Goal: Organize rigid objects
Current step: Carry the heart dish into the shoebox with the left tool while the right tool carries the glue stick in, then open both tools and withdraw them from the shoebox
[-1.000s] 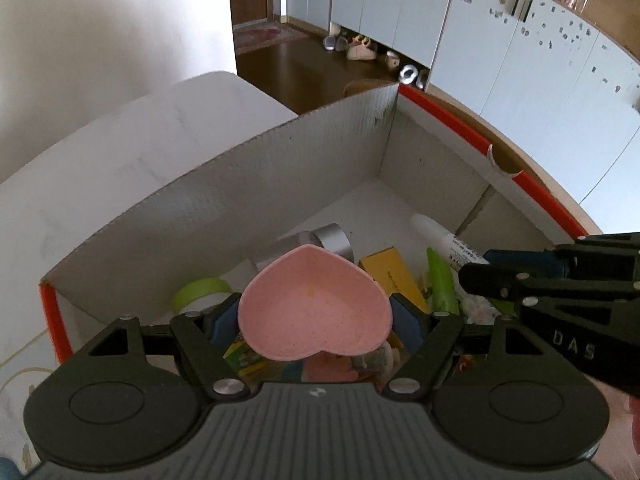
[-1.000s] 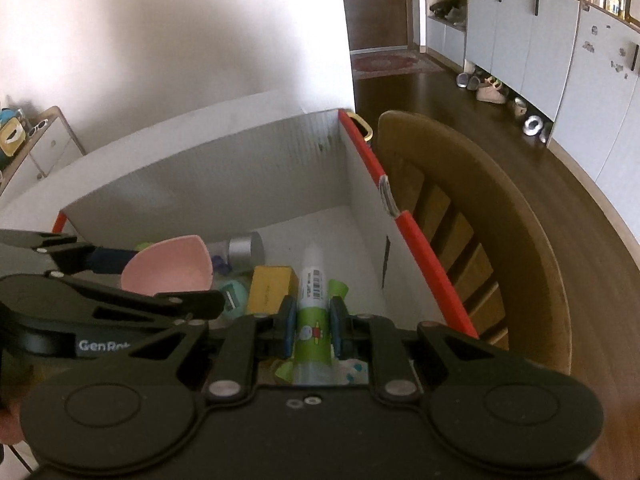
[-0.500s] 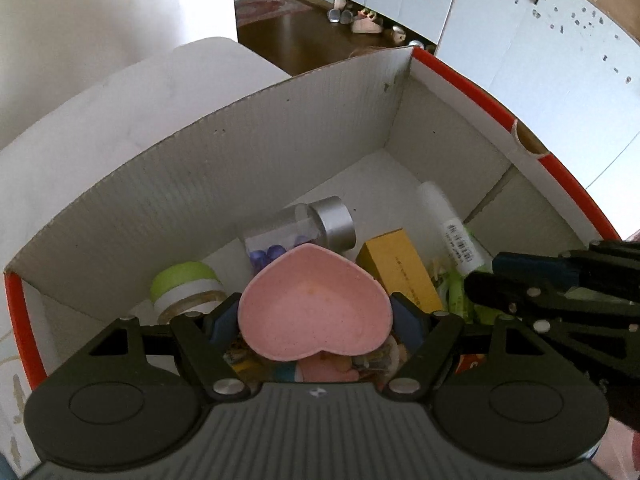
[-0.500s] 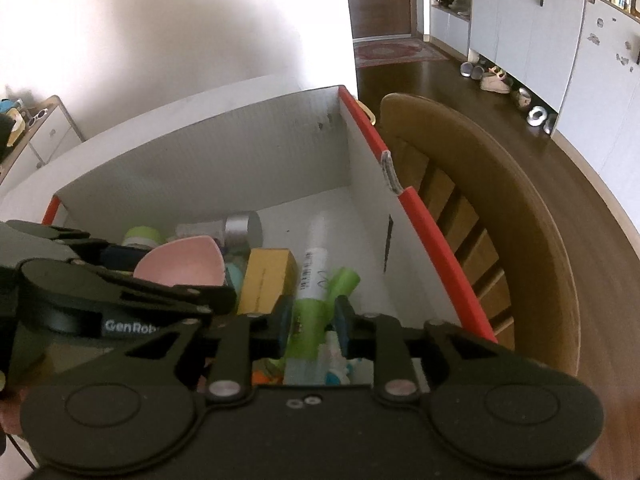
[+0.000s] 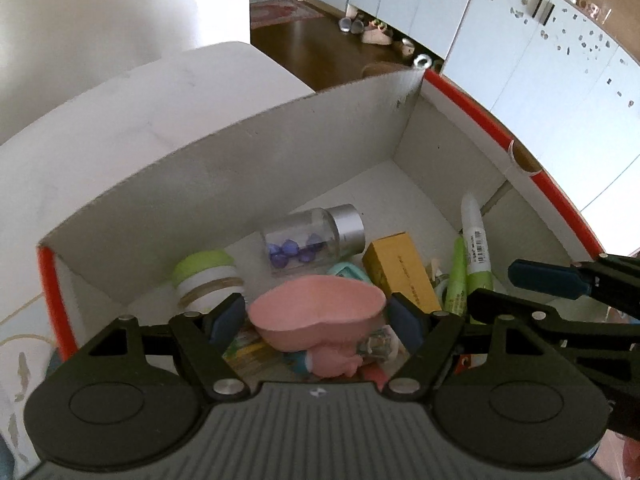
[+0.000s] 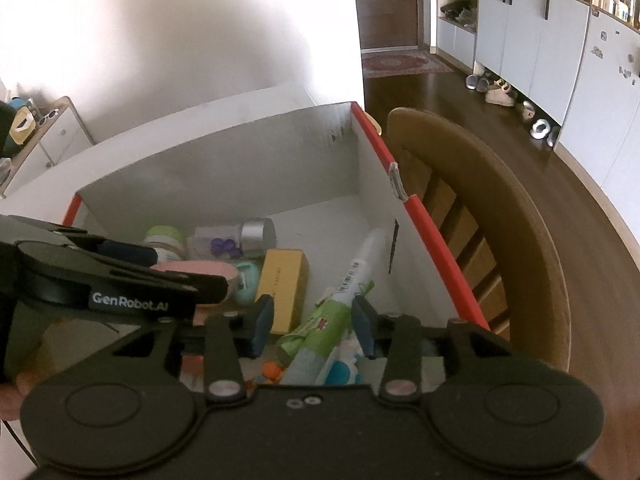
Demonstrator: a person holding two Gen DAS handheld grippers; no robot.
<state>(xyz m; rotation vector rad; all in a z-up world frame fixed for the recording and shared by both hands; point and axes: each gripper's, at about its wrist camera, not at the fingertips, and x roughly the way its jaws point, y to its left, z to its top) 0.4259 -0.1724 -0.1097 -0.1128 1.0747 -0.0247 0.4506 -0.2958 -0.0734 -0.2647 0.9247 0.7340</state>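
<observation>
**A:** Where are your two grippers?

**B:** Both hang over the near end of the cardboard box (image 5: 224,184), the one with the red rim. Your left gripper (image 5: 316,316) has the pink heart-shaped dish (image 5: 320,308) between its pads. It looks gripped by its two sides and held above the clutter, though the contact at the left pad is hard to make out.

**A:** And your right one?

**B:** Your right gripper (image 6: 312,320) has its jaws opening. The green-and-white tube (image 6: 352,280) lies between them, but the pads stand clear of it on both sides. The tube rests on the other things in the box, its white cap pointing toward the far right corner, its length running along the right wall.

**A:** What else is in the box?

**B:** A yellow carton (image 5: 404,276) lies near the middle, just left of the tube. Behind it a clear jar (image 5: 316,240) with a silver lid lies on its side, purple pieces inside. Toward the left wall stands a green-lidded pot (image 5: 208,276). A teal item (image 6: 246,280) shows between the dish and the carton; what it is, you cannot tell. Under your grippers at the near edge sits a jumble of small coloured pieces, too hidden to name.

**A:** Outside the box?

**B:** A wooden chair (image 6: 500,216) stands just beside the right wall.
</observation>
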